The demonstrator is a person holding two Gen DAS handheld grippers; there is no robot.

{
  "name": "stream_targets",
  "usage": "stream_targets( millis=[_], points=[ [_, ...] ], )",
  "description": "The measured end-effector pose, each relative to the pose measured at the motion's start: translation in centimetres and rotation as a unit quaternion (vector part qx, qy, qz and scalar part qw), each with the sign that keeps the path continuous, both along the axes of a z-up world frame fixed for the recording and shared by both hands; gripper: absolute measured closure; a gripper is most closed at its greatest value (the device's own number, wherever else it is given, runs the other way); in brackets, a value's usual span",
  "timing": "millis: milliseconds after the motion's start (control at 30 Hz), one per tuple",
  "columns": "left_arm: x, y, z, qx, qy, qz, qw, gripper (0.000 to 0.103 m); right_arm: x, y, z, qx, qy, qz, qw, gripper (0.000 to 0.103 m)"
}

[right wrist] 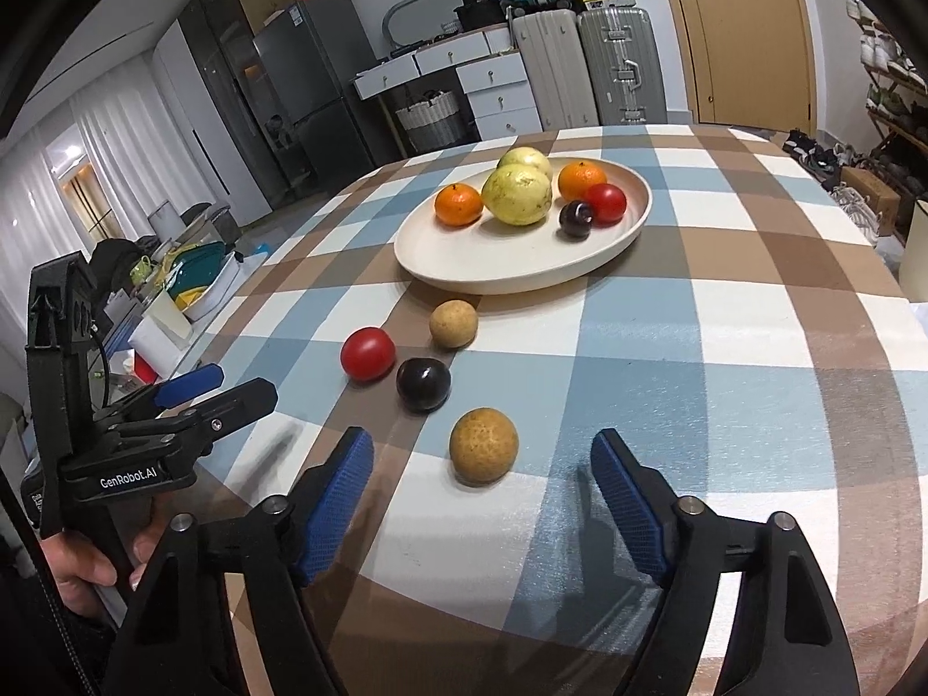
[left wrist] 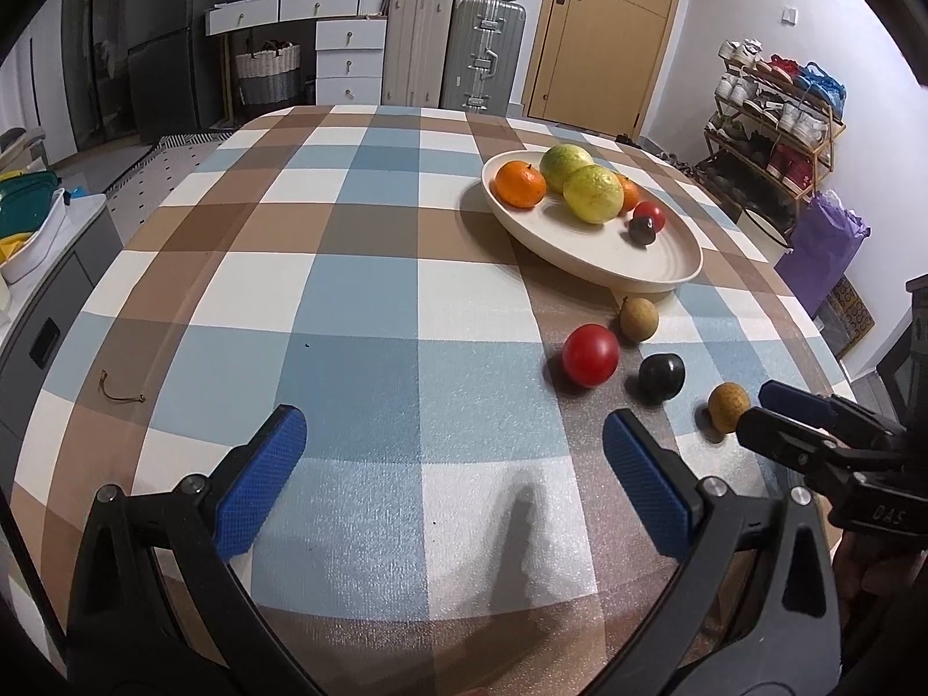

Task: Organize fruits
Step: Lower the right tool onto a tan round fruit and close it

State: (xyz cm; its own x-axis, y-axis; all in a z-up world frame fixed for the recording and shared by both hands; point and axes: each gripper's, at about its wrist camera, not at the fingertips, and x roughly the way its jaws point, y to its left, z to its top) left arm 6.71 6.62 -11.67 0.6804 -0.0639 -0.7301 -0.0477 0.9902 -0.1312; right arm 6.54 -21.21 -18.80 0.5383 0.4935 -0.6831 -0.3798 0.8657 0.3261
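On the checked tablecloth lie a red tomato (left wrist: 590, 355) (right wrist: 368, 352), a dark plum (left wrist: 661, 377) (right wrist: 423, 383) and two brown round fruits, one by the plate (left wrist: 639, 319) (right wrist: 453, 323) and one nearer (left wrist: 729, 405) (right wrist: 483, 445). The cream plate (left wrist: 638, 281) (right wrist: 493, 284) holds two oranges, two yellow-green fruits, a tomato and a plum. My right gripper (right wrist: 481, 443) (left wrist: 754, 406) is open, and the nearer brown fruit sits between its tips with clear gaps on both sides. My left gripper (left wrist: 455, 435) (right wrist: 232, 385) is open over bare cloth, left of the loose fruits.
A short brown string (left wrist: 122, 397) lies on the cloth at the left. Behind the table stand suitcases (left wrist: 481, 52), white drawers (left wrist: 348, 58) and a door (left wrist: 603, 29). A shoe rack (left wrist: 771, 116) is at the right, and cluttered bins (right wrist: 191, 278) are off the table's left edge.
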Motion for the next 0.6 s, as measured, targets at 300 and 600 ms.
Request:
stream_targets(
  millis=[300, 600],
  points=[
    [0.25, 0.51, -0.35, -0.012, 0.009, 0.009, 0.9999, 0.001, 0.52, 0.42, -0.61, 0.002, 0.021, 0.009, 1.000, 0.053],
    [0.34, 0.54, -0.47, -0.009, 0.009, 0.009, 0.9999, 0.001, 0.74, 0.26, -0.88, 0.009, 0.033, 0.006, 0.999, 0.075]
  ],
)
